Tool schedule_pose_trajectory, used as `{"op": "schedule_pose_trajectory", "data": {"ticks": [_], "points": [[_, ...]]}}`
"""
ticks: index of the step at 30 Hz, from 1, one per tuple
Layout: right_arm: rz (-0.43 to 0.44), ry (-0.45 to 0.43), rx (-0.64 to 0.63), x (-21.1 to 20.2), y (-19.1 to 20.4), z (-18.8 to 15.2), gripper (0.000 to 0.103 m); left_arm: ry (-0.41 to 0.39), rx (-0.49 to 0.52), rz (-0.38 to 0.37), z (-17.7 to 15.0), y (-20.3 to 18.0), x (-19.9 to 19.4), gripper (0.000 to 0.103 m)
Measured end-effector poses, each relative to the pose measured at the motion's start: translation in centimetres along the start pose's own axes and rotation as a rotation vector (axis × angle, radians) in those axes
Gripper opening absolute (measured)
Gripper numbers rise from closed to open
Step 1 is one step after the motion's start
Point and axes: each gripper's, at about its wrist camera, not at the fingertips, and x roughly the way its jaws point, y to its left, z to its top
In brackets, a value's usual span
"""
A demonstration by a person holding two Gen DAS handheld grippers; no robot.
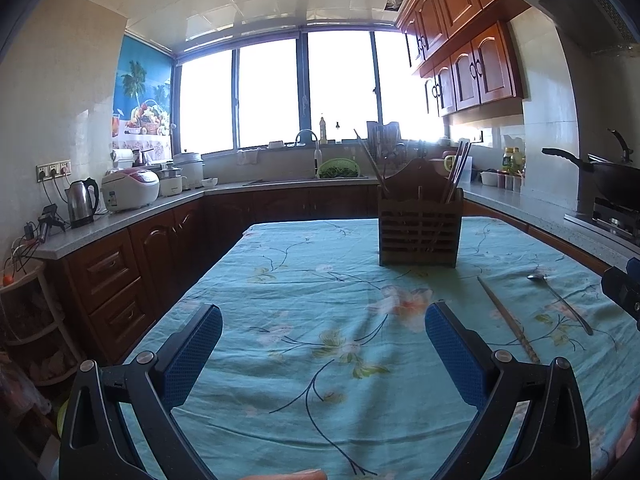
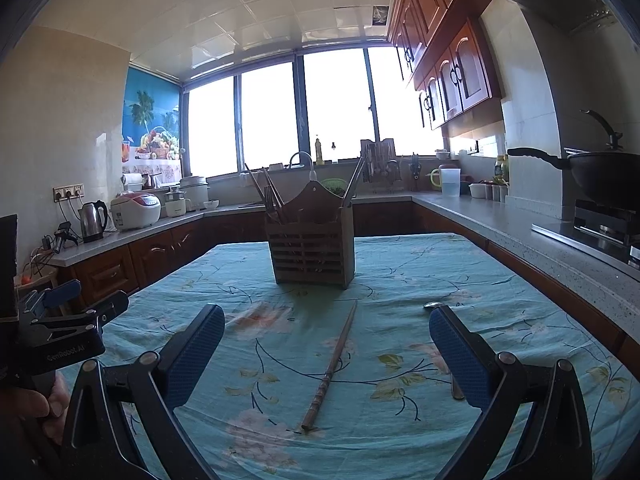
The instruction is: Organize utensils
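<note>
Both grippers hang low over the near end of the table, fingers spread wide and holding nothing: the left gripper [image 1: 323, 354] over bare cloth, the right gripper [image 2: 327, 354] straddling a chopstick [image 2: 331, 368]. The chopstick lies flat on the cloth [image 2: 400, 272], its long axis running near to far, thick ringed end toward the camera and thin tip aimed at the holder. Just right of it a spoon [image 1: 560, 302] lies flat too, bowl at the far end, handle coming back toward the near right; in the right wrist view the right finger covers most of it. Further along stands the slatted wooden holder [image 2: 312, 254], upright, with chopsticks leaning out of both sides. The cloth is teal with a floral print. Beyond the table, dark wood cabinets and a pale counter [image 2: 480, 212] wrap the room, with a kettle [image 1: 82, 202], a rice cooker [image 1: 130, 188] and a wok [image 2: 600, 174], under a bright window [image 1: 304, 88].
</note>
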Motion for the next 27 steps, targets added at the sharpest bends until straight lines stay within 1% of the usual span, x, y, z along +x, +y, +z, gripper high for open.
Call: {"op": "schedule_pose_trajectory", "data": {"ticks": [6,27], "points": [[0.004,-0.003,0.001,-0.01,0.01,0.17,0.103,0.001,-0.003,0.01,-0.04,-0.08,0.11,0.102],[0.006,-0.004,0.003,-0.04,-0.01,0.21,0.103,0.012,-0.003,0.001,-0.02,-0.6,-0.08,0.102]]}}
